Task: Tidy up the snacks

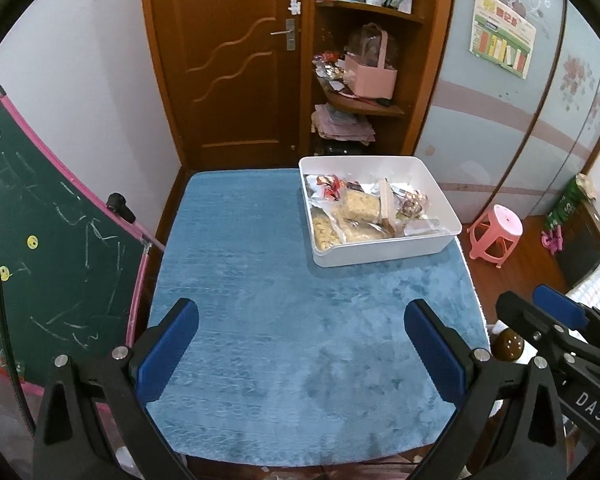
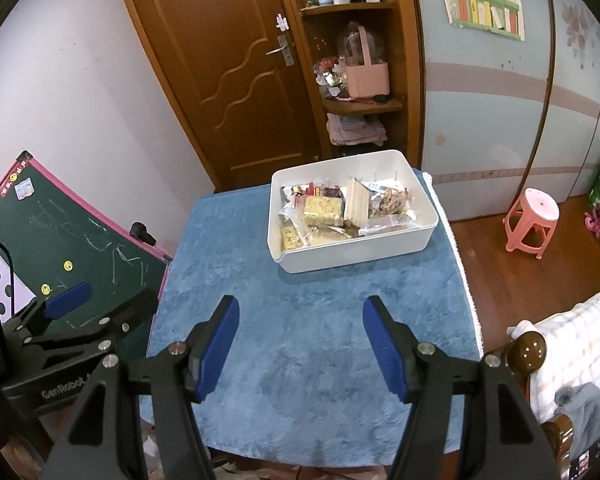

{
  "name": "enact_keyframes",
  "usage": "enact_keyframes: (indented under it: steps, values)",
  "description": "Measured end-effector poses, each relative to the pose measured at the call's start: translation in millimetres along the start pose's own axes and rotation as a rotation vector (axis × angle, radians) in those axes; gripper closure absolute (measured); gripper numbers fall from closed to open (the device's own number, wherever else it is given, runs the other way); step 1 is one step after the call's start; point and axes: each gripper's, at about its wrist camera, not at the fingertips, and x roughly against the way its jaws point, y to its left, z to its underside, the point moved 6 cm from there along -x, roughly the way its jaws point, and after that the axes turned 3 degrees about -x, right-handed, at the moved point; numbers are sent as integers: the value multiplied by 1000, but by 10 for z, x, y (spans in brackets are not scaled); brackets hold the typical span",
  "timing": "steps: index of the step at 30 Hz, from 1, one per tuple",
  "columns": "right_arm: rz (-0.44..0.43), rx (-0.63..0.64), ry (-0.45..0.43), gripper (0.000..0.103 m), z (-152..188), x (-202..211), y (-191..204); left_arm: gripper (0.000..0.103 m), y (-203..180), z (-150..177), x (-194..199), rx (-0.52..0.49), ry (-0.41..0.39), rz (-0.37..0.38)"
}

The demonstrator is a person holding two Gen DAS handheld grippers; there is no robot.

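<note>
White plastic bin (image 2: 354,250) at the far right of the blue plush table cover (image 1: 260,300), holding every visible snack packet (image 2: 324,210): crinkly film bags of puffed and baked pieces that are probably light, soft-sided, slippery and crushable, best pinched at a sealed edge or corner rather than across the filling. Left gripper (image 1: 300,354) and right gripper (image 2: 298,350) hover side by side above the near part of the cover, both pointing toward the bin, well apart from it, jaws spread wide with nothing between the blue pads.
</note>
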Motion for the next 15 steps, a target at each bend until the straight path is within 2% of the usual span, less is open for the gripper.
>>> enact_keyframes:
  steps: [15]
  values:
    - [8,-9,1,38,22,17,14,1,15,24,19,-14,3,-31]
